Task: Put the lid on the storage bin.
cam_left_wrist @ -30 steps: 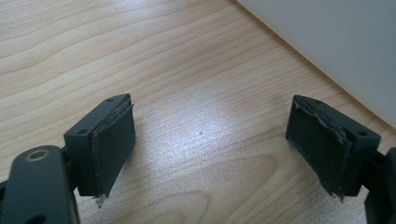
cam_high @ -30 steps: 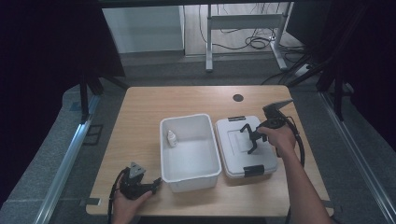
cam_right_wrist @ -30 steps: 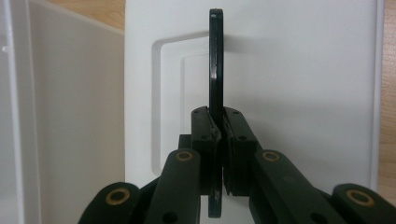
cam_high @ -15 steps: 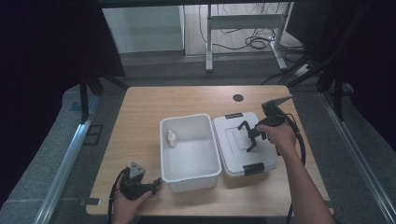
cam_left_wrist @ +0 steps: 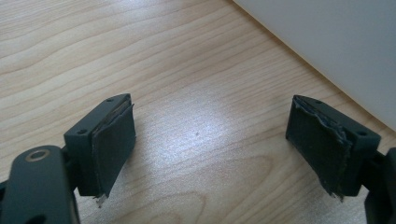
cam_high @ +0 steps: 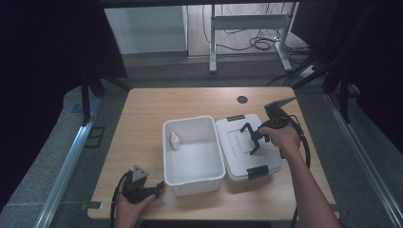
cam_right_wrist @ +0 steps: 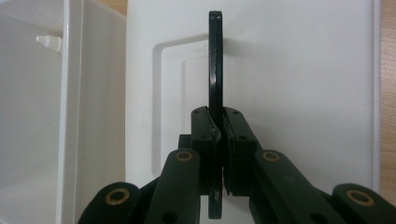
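A white lid with black clips lies flat on the table, right of an open white box. My right gripper hovers over the lid's middle and is shut on its thin black handle, which stands upright between the jaws of that gripper. A small white bottle stands inside the box at its left wall. My left gripper rests low at the table's front left, by the box's front corner. This left gripper is open over bare wood, with the box wall just beyond it.
The wooden table has a dark cable hole at the back right. A metal desk frame and cables stand on the floor behind. Dark curtains close in both sides.
The right hand and the lid it holds have shifted slightly left, closer to the box. The left gripper has stayed where it was.
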`<action>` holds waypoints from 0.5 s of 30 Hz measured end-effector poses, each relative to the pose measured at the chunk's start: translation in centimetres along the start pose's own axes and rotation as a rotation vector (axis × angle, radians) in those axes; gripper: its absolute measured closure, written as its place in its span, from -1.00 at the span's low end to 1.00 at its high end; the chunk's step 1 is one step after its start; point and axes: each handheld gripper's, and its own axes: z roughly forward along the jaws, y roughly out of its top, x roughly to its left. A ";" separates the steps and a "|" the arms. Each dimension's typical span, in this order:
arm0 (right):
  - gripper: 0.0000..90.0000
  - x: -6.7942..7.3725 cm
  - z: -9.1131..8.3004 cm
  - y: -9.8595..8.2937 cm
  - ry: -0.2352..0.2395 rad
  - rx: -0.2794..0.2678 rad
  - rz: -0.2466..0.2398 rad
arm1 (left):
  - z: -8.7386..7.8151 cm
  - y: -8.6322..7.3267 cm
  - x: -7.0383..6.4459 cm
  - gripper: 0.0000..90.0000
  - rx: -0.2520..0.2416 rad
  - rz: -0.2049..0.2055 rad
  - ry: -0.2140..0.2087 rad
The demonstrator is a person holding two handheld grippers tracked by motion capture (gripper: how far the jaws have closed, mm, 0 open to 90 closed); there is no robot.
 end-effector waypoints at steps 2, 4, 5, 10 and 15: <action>0.87 0.1 0.0 0.0 -0.003 0.000 -0.001 | 0.0 0.0 0.0 -0.65 0.000 0.000 -0.001; 0.87 0.2 0.0 0.0 0.004 -0.001 0.000 | 0.0 0.0 0.0 -0.65 0.000 0.002 -0.001; 0.87 0.2 0.1 0.0 0.003 0.000 -0.002 | 0.0 0.0 -0.1 -0.65 -0.001 0.002 -0.001; 0.87 0.7 0.3 0.0 0.011 0.005 -0.014 | 0.1 0.0 -0.1 -0.65 -0.002 0.002 -0.003; 0.87 0.8 0.1 0.1 0.009 0.001 -0.016 | 0.1 0.1 -0.2 -0.65 -0.001 0.002 -0.003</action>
